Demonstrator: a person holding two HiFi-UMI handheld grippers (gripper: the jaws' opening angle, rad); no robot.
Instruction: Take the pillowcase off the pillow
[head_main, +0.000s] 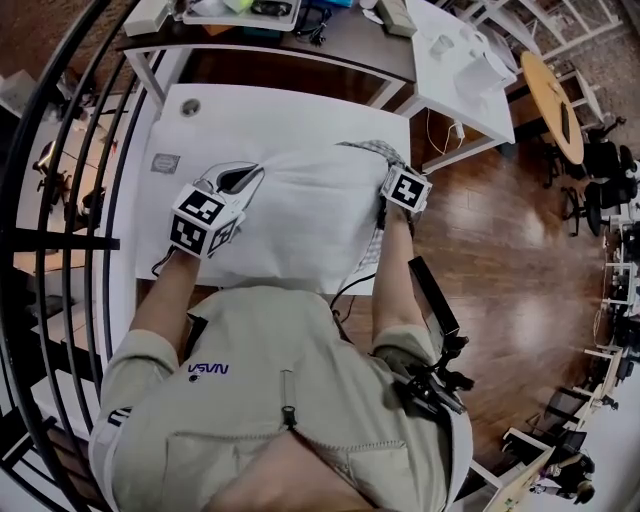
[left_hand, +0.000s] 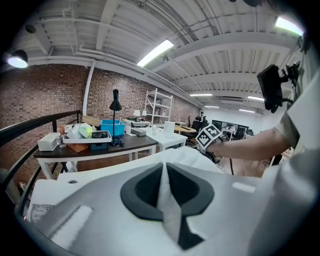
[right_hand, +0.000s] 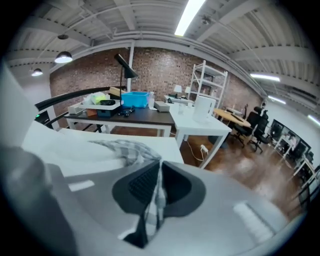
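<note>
Two grippers are both closed on cloth in my feeds. At the far left a black railing (head_main: 60, 150) curves past the white counter (head_main: 250, 115), where the pillow (head_main: 300, 215) lies flat and takes up most of the near half. The left gripper (head_main: 240, 178) sits at the pillow's left edge. In the left gripper view (left_hand: 164, 170) its dark fingers (left_hand: 142, 187) are pressed together on a fold of plain white fabric, which I read as the pillow itself. Behind it a dark counter (left_hand: 100, 147) carries a blue bin (left_hand: 112, 127) and a desk lamp (left_hand: 115, 105). Moving right, the pillow's white surface runs across to the right gripper (head_main: 387, 165), at the far right corner, with its marker cube (head_main: 406, 188) facing up. In the right gripper view (right_hand: 159, 170) the fingers (right_hand: 142, 185) are pinching a strip of grey-and-white checked cloth: the pillowcase (right_hand: 125, 149). It is bunched at that corner (head_main: 372, 150) and trails down the pillow's right edge under my right forearm, leaving most of the pillow bare. Right of the counter lies wooden floor (head_main: 500, 260).
</note>
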